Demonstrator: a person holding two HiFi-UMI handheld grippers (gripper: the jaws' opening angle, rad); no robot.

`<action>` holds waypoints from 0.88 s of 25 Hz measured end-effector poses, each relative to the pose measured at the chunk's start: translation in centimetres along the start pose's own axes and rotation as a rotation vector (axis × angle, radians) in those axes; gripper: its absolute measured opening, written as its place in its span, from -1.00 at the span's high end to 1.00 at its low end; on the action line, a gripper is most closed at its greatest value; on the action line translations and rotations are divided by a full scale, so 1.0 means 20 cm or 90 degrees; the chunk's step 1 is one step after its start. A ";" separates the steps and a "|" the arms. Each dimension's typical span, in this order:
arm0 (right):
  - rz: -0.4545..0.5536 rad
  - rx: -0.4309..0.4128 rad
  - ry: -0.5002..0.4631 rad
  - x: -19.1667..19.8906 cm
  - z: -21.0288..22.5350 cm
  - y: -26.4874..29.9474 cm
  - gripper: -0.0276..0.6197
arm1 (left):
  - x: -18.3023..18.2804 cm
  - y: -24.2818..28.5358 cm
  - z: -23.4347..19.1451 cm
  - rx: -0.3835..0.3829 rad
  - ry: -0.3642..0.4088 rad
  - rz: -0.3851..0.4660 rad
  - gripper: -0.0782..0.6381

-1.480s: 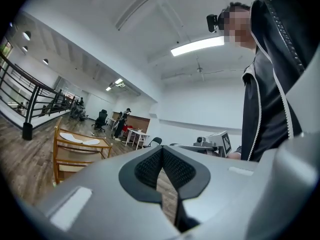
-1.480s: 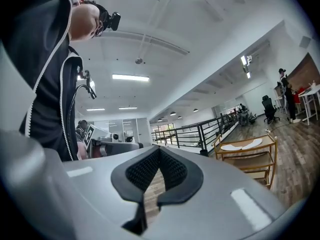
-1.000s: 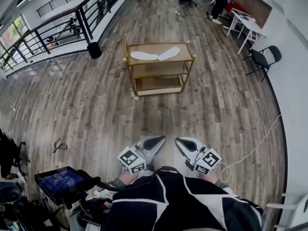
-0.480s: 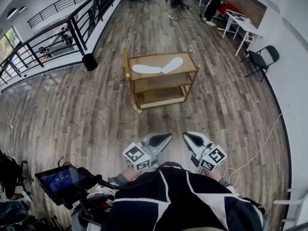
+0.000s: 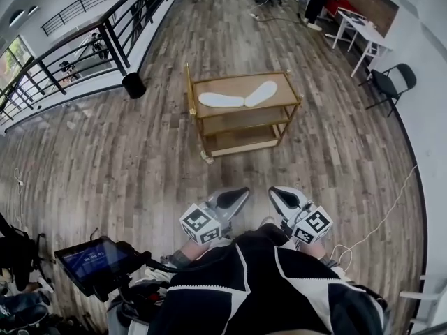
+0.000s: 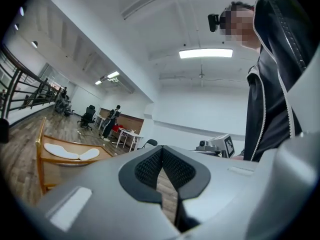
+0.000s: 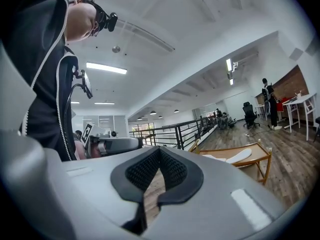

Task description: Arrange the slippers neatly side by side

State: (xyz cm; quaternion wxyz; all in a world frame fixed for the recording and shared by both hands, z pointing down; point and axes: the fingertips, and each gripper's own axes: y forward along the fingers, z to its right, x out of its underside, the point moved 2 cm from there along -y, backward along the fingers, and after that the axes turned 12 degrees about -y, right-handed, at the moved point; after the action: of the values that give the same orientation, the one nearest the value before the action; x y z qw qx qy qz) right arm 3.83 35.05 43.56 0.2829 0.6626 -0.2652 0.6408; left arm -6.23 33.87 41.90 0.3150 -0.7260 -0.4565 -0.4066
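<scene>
Left gripper (image 5: 236, 195), right gripper (image 5: 276, 194) pinched closed, holding nothing. Slippers (image 5: 221, 100) splayed on cart (image 5: 241, 121), far off: step closer, spread jaws first.

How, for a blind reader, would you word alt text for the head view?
Two white slippers lie in a shallow V on the top shelf of a gold cart. The left gripper and right gripper, shut and empty, point toward it.

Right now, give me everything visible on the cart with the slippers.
The cart is a three-tier trolley with a gold-looking metal frame and brown shelves. It stands upright on the wood floor. Its left end rises higher, like a handle. Two white slippers lie flat on the top shelf, their ends meeting in a shallow V. Nothing else touches it.
</scene>
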 end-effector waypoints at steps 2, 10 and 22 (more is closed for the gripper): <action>-0.016 0.008 0.015 0.04 0.08 0.05 0.90 | -0.02 0.04 -0.06 -0.007 -0.026 0.005 0.73; -0.006 -0.055 0.033 0.09 0.51 0.24 0.90 | -0.08 0.34 -0.37 -0.071 -0.026 0.009 0.73; 0.012 -0.128 0.031 -0.01 1.11 0.42 0.90 | -0.30 0.87 -0.69 -0.124 -0.046 0.032 0.73</action>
State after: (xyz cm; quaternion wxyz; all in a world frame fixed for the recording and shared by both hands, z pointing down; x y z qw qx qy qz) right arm 13.40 13.38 43.15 0.3482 0.6124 -0.3277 0.6295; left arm 4.13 13.37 41.68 0.2361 -0.7788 -0.4074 -0.4145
